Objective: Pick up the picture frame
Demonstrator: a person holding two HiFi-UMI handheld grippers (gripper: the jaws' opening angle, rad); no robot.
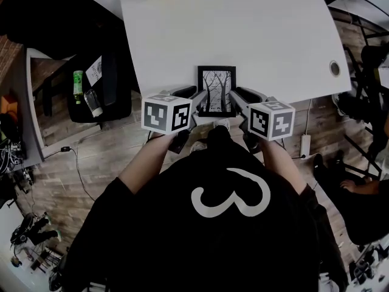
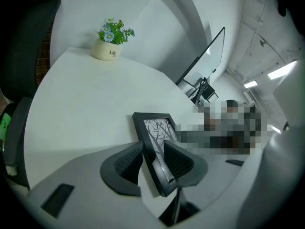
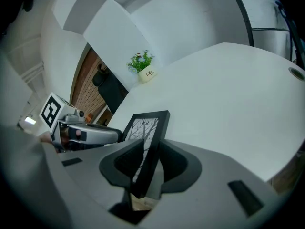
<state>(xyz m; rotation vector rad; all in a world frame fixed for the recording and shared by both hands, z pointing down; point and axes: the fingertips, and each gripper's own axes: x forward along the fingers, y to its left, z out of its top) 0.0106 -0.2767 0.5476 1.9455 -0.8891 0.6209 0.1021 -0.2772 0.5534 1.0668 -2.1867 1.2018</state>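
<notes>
Two tools straddle the target, neither clamped yet: on the white surface [image 1: 243, 29], the black picture frame [image 1: 216, 91] stands near the front edge, not lifted. Left tool [image 2: 153, 151] and right tool [image 3: 151, 149] each have jaws spread around one side rail. Closing and raising remain, I judge. Far back, a small pot [image 2: 106, 52] holds blue-and-white flowers

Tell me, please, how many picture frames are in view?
1. The black rectangular picture frame is at the near edge of the white table, one side between the jaws of the left claw, the other between those of the right claw. No other shows.
</notes>
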